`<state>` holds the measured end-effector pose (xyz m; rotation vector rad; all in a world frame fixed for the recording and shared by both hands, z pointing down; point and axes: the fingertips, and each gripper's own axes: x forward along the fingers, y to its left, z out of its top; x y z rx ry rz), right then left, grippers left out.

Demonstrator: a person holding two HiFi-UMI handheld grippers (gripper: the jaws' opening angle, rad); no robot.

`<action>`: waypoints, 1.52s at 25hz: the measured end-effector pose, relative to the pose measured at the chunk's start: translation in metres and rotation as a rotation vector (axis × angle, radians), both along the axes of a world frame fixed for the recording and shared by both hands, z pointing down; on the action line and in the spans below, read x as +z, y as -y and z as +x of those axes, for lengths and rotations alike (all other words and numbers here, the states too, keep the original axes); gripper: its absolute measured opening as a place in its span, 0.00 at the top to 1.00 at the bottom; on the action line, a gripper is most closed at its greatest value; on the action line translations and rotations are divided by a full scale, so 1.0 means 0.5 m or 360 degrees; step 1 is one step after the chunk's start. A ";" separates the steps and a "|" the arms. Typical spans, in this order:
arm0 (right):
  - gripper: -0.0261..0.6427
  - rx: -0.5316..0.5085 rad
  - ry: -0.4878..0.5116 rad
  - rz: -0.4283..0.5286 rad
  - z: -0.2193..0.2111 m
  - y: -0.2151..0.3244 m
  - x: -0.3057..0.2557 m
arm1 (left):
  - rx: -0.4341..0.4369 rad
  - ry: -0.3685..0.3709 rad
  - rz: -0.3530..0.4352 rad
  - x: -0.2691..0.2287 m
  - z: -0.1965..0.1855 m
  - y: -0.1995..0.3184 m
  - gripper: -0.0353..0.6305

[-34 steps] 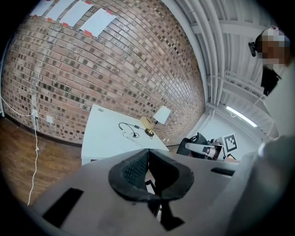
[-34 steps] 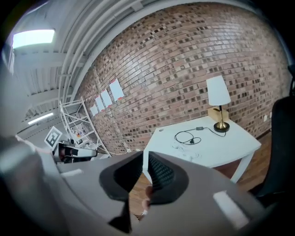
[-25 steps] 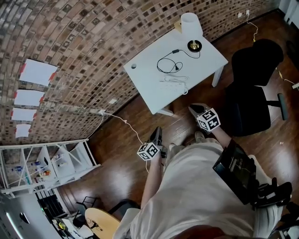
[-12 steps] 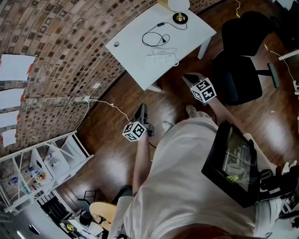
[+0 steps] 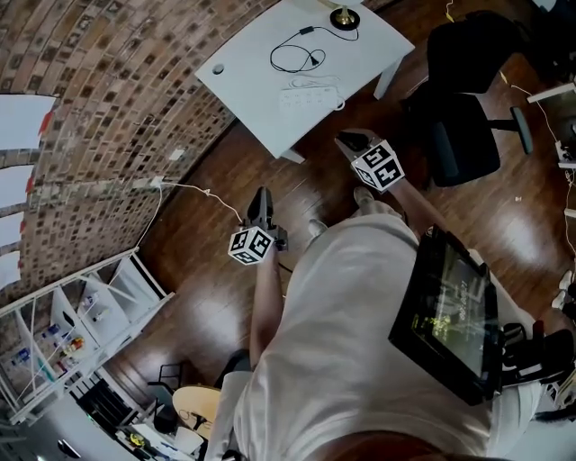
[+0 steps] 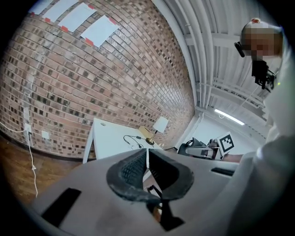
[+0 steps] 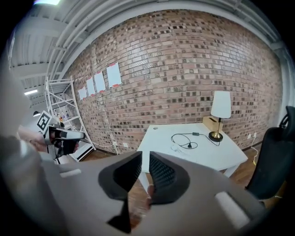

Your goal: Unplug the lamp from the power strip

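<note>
The lamp (image 7: 220, 107), with a white shade and a brass base (image 5: 345, 17), stands at the far corner of a white table (image 5: 261, 85). Its black cord (image 5: 296, 58) loops towards a white power strip (image 5: 308, 95) lying on the table. Whether the plug sits in the strip is too small to tell. Both grippers hang over the wooden floor, well short of the table. My left gripper (image 5: 260, 196) has its pads together and holds nothing. My right gripper (image 5: 349, 140) is nearer the table; its jaws are opening, with a narrow gap and nothing between them.
A black office chair (image 5: 463, 85) stands right of the table. The brick wall (image 5: 108, 99) carries white sheets and a socket with a white cable (image 5: 193, 189) trailing over the floor. A white wire shelf (image 5: 81, 315) is at lower left.
The table has slid up and left in the head view and the lamp shade has left the frame. Both grippers have shifted up and left along with it.
</note>
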<state>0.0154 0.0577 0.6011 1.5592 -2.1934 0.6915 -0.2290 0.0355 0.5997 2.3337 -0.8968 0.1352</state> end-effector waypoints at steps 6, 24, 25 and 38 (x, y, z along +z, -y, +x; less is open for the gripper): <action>0.89 -0.0054 -0.0055 -0.0053 -0.054 -0.003 0.024 | 0.0010 0.0008 0.0045 0.000 -0.032 0.002 0.94; 0.84 0.0044 -0.0238 -0.0145 -0.091 -0.101 0.033 | 0.0230 -0.0142 -0.0033 0.034 0.004 -0.031 0.94; 0.84 0.0078 -0.0245 -0.0139 -0.081 -0.109 0.029 | 0.0261 -0.0149 -0.0047 0.037 0.016 -0.038 0.94; 0.84 0.0166 -0.0081 -0.0066 0.039 -0.195 0.065 | 0.0256 0.0059 -0.0068 0.056 0.077 -0.133 0.94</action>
